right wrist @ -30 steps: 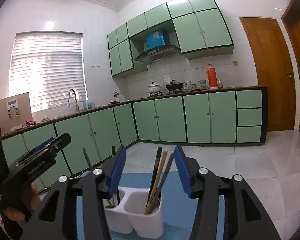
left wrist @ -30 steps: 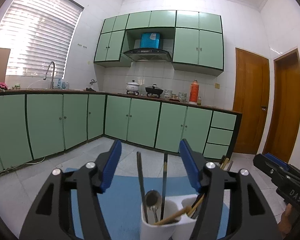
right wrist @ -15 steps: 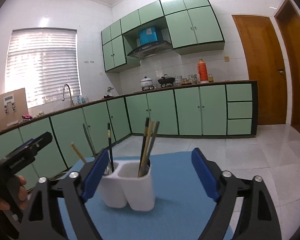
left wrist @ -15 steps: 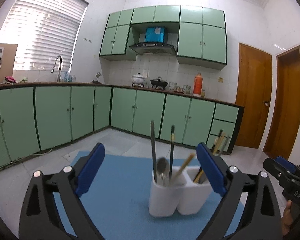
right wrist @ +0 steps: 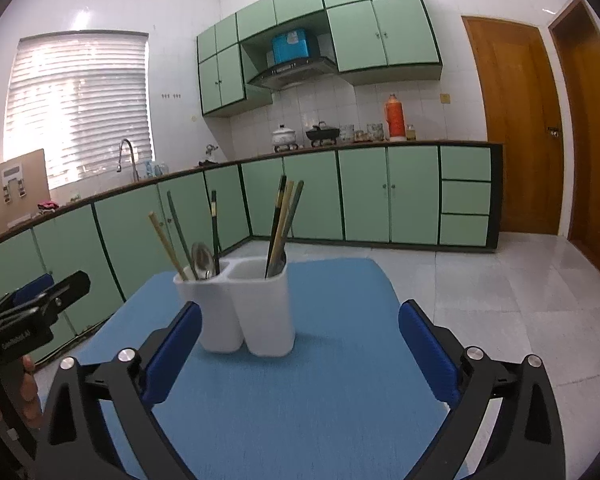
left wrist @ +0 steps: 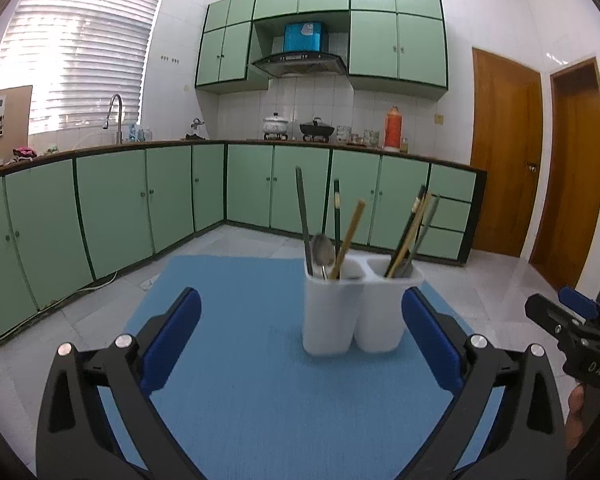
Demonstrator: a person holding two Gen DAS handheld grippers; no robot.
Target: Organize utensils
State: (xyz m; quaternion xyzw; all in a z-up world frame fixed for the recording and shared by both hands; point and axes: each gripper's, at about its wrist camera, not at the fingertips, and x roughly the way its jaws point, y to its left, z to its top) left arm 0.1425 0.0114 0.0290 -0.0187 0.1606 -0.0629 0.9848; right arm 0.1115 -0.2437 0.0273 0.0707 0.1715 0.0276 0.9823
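Both claws drawn back from white holder (left wrist: 350,312), jaws opening, empty, right view shows doors less.

My left gripper (left wrist: 300,322) has matt black plastic arms with shiny metal bolts, and my fingers (left wrist: 172,340) carry smooth blue pads; my right gripper (right wrist: 300,324) looks the same. The holder (left wrist: 360,308) is smooth white plastic with a soft shine. In it a spoon (left wrist: 323,250) is polished metal, and one chopstick (left wrist: 350,232) looks like pale wood. The mat (left wrist: 280,400) is blue woven cloth, matt and finely ribbed. The floor tiles (right wrist: 520,280) are glossy.
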